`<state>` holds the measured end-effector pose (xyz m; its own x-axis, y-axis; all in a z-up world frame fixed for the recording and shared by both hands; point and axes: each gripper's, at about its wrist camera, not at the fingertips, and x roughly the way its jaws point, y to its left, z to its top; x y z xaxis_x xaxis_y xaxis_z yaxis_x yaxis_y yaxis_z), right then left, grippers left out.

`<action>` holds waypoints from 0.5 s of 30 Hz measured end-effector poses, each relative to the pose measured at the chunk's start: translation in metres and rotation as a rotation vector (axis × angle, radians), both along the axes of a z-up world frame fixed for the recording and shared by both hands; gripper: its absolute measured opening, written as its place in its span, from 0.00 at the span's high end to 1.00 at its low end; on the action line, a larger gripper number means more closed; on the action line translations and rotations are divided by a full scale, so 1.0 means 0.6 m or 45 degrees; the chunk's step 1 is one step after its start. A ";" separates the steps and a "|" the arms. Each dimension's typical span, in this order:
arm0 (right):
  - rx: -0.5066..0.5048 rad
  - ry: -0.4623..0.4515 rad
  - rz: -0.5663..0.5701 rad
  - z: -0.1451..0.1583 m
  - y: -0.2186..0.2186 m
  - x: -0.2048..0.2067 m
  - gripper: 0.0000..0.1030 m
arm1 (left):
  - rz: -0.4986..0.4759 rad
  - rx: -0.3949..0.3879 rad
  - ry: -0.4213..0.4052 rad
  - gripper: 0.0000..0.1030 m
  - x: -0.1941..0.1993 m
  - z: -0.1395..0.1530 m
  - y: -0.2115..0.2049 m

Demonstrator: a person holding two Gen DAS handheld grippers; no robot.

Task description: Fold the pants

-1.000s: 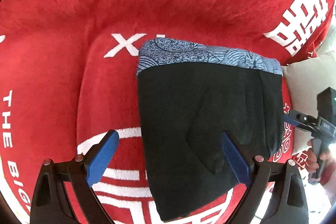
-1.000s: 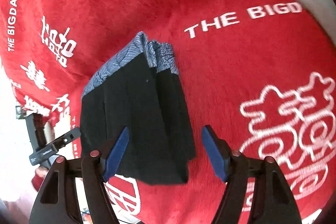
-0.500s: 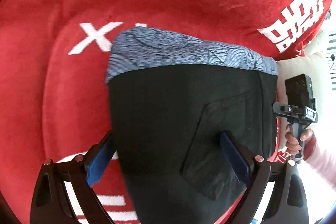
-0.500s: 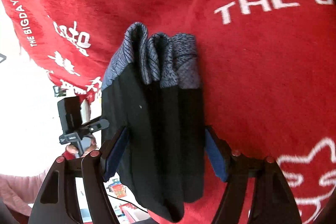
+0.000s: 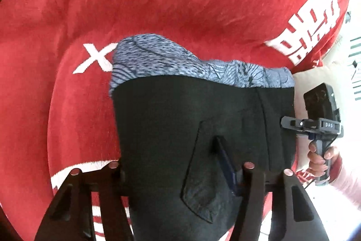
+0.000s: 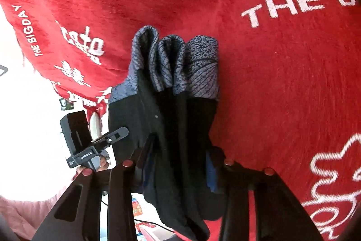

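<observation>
My left gripper (image 5: 171,164) clamps the folded pants (image 5: 203,128), which lie on the red blanket (image 5: 158,3) near its right edge. My right gripper (image 6: 178,159) clamps the same pants (image 6: 171,119) from the side, where three folded layers of grey waistband (image 6: 176,60) show. The cloth hides most of each blue pad. A hand (image 5: 320,159) holding the right gripper's handle shows past the blanket's edge.

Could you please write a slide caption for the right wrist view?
Right gripper clamped on folded black pants over a red blanket.
</observation>
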<state>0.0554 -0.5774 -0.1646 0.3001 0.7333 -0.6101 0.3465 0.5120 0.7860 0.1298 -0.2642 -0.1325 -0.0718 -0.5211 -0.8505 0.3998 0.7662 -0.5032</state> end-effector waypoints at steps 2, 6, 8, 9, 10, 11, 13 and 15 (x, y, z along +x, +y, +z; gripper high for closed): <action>0.017 -0.003 0.002 0.010 0.001 -0.002 0.60 | -0.004 -0.005 -0.009 0.41 -0.005 0.013 0.001; 0.030 0.013 0.020 0.027 0.004 -0.013 0.60 | -0.011 -0.010 -0.001 0.41 -0.021 0.031 0.001; 0.038 0.019 0.021 0.034 0.006 -0.020 0.60 | -0.009 -0.013 0.001 0.41 -0.031 0.042 0.002; 0.041 0.020 0.021 0.038 0.007 -0.024 0.60 | -0.008 -0.015 0.000 0.41 -0.037 0.047 0.003; 0.044 0.020 0.021 0.043 0.009 -0.029 0.60 | -0.007 -0.016 -0.001 0.41 -0.043 0.054 0.007; 0.046 0.022 0.021 0.046 0.011 -0.033 0.60 | -0.007 -0.017 0.000 0.41 -0.048 0.059 0.008; 0.065 0.031 0.034 0.052 0.016 -0.042 0.60 | -0.009 -0.011 0.000 0.41 -0.060 0.068 0.012; 0.068 0.039 0.030 0.058 0.022 -0.053 0.60 | -0.014 -0.001 0.006 0.41 -0.073 0.074 0.016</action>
<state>0.0238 -0.5641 -0.1298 0.2639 0.7719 -0.5784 0.3592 0.4779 0.8016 0.0858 -0.2546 -0.0881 -0.0819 -0.5209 -0.8497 0.4060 0.7612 -0.5058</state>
